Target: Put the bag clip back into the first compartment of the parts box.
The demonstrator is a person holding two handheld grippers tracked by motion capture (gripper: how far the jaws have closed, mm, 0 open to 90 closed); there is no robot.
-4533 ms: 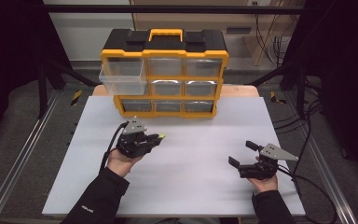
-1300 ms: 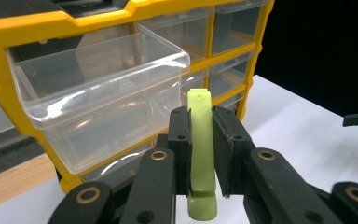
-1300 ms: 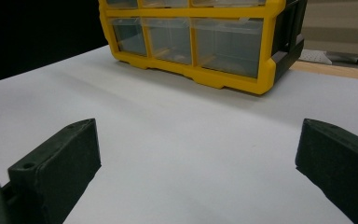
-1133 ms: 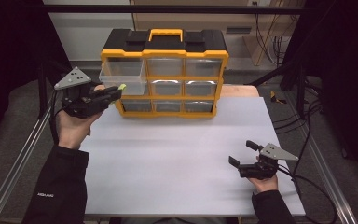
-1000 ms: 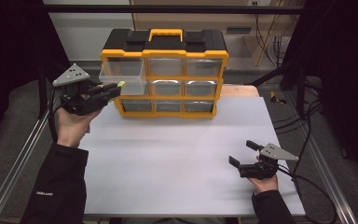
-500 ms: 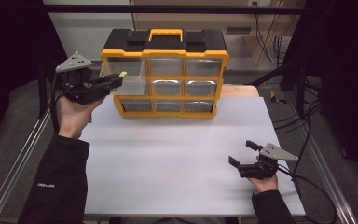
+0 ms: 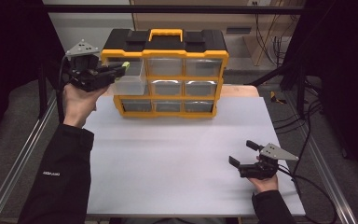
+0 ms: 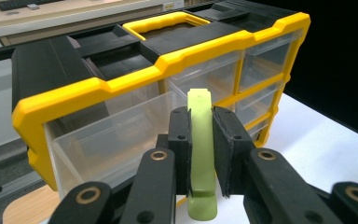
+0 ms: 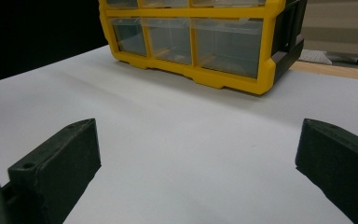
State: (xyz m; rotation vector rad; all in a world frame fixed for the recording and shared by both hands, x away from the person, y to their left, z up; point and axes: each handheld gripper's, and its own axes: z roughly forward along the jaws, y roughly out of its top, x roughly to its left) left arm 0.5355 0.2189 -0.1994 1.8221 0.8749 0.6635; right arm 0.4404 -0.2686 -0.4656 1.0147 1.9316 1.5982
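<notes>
Left gripper (image 7: 121, 67) is what I am watching first: its two black jaws are clamped on a slim pale-green plastic clip (image 8: 200, 154), which stands upright between the pads with its top and bottom ends poking out past them. In the high view I see that gripper held up off the table at the upper-left corner of the yellow-and-black plastic drawer organiser (image 7: 165, 70), with the clip's tip right at the clear plastic top-left drawer (image 7: 130, 79), which is pulled out beyond the yellow frame. From the left gripper view I look down past the clip into that open drawer (image 8: 116, 140); whether the clip touches its rim I cannot tell. To the left of the drawer the space is tight, with a dark upright post and the metal side rail close by. My right gripper (image 7: 242, 154) rests low on the white table top (image 7: 168, 158) near the front-right corner, jaws spread wide with nothing between them. In the right gripper view I have a broad bare stretch of white surface between those jaws and the organiser's bottom row of drawers (image 9: 191, 42), well apart from them.
</notes>
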